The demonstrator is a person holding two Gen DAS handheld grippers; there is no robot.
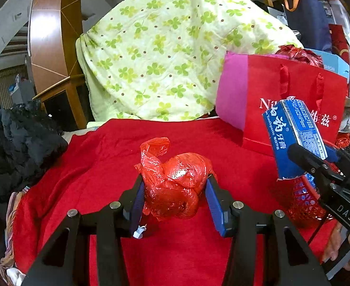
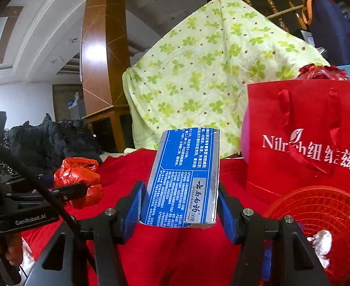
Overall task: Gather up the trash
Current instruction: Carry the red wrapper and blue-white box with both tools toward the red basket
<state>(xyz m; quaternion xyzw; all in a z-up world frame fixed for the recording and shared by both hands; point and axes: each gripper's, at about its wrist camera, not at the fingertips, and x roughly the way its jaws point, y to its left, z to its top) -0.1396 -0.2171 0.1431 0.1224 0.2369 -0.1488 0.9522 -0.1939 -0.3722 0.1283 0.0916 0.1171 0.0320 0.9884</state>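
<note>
Left to right: black clothing (image 1: pixel 19 143) heaped beside a wooden pillar (image 1: pixel 53 35); red cloth (image 1: pixel 103 166) covers the surface. Your left tool (image 1: pixel 175 190) pinches a crumpled red plastic bag (image 1: pixel 175 183); your right tool (image 2: pixel 179 205) pinches a blue toothpaste box (image 2: pixel 184 178), red mesh basket (image 2: pixel 322 212) just right.

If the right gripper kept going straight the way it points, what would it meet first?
Probably the clover-print green quilt draped behind the red cloth; the right gripper holds a blue toothpaste box, whose far end would touch first. Depth is unclear.

Both wrist cameras are looking forward, close over the red cloth (image 1: pixel 108 147), sharing the clover quilt (image 2: pixel 210 71) and the red gift bag (image 1: pixel 294 90).
</note>
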